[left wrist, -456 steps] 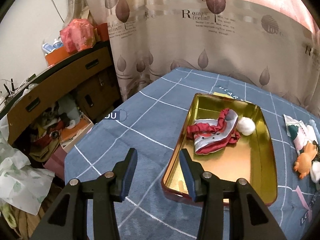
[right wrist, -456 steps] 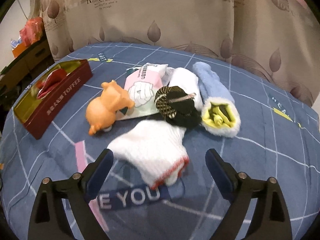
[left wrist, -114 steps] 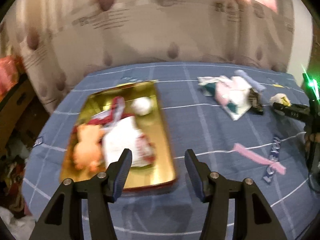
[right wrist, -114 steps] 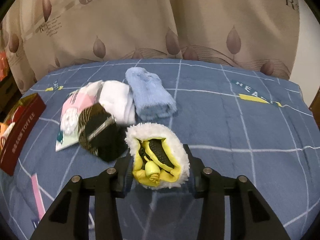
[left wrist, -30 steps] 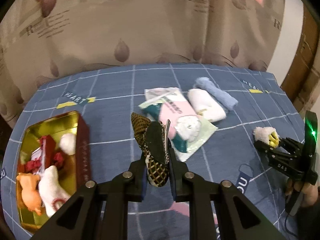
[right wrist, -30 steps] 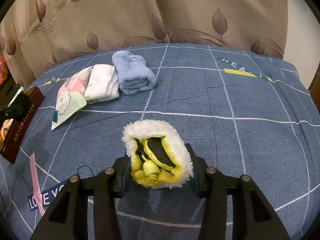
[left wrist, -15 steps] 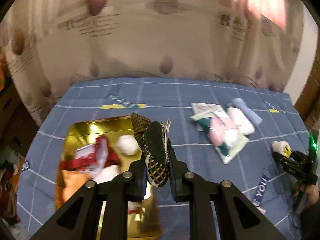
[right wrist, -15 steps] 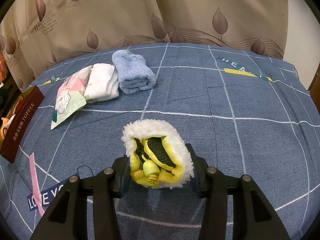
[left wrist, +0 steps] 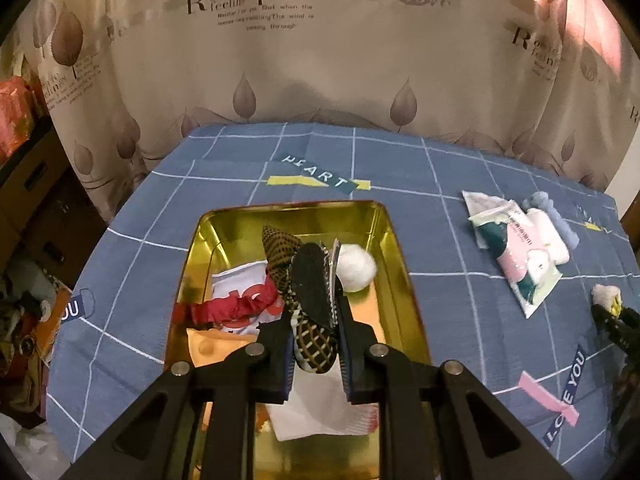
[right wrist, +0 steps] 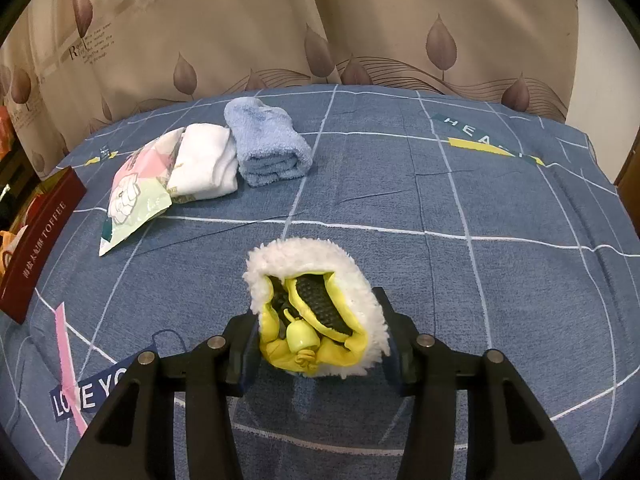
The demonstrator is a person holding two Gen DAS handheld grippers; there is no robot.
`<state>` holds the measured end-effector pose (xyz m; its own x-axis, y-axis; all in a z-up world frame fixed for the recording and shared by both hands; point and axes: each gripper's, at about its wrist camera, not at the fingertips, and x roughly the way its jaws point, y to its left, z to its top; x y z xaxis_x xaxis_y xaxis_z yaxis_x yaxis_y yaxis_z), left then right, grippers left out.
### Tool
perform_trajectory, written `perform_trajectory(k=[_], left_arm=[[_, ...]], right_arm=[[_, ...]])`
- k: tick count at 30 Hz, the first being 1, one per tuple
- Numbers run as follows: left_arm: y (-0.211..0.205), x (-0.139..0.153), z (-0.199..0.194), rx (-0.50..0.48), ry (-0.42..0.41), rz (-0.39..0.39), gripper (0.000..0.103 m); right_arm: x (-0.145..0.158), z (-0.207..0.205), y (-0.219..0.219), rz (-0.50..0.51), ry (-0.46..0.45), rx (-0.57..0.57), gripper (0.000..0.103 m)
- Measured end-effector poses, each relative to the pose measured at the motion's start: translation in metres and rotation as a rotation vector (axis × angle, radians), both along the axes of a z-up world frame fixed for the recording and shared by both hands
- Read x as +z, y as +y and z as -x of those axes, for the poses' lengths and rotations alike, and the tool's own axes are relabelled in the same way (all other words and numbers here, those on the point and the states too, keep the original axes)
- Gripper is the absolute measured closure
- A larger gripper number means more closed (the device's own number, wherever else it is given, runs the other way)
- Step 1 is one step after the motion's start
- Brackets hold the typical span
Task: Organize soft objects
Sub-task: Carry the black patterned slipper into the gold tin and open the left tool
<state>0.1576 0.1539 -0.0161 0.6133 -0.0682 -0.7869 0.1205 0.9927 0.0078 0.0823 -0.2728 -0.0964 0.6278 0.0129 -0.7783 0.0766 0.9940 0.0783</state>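
While I held my left gripper (left wrist: 314,350) clamped on the black checked pouch (left wrist: 308,300) above the gold tin (left wrist: 396,280), my right gripper (right wrist: 318,344) gripped the fleecy yellow slipper (right wrist: 316,308) over the blue bedspread (right wrist: 480,200), clear of the tin.

The setting is a home, most likely a bedroom. A bed spread with a blue checked sheet (right wrist: 460,184) printed "HEART" and "LOVE YOU" stands against a full-length leaf-patterned curtain (left wrist: 320,48). Cardboard boxes (left wrist: 36,184) and loose household clutter (left wrist: 24,320) crowd the floor beside the bed.
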Motion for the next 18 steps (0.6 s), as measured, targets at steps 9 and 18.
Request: perform_trajectory(k=[9,18], left_arm=[[0.011,-0.016,-0.012,0.006,0.033,-0.011,0.083],[0.002,-0.024,-0.014,-0.015,0.025,-0.062,0.08]], right_arm=[[0.0,-0.001,0.001,0.01,0.003,0.0,0.055],[-0.001,-0.002,0.002,0.024,0.007,0.0,0.055]])
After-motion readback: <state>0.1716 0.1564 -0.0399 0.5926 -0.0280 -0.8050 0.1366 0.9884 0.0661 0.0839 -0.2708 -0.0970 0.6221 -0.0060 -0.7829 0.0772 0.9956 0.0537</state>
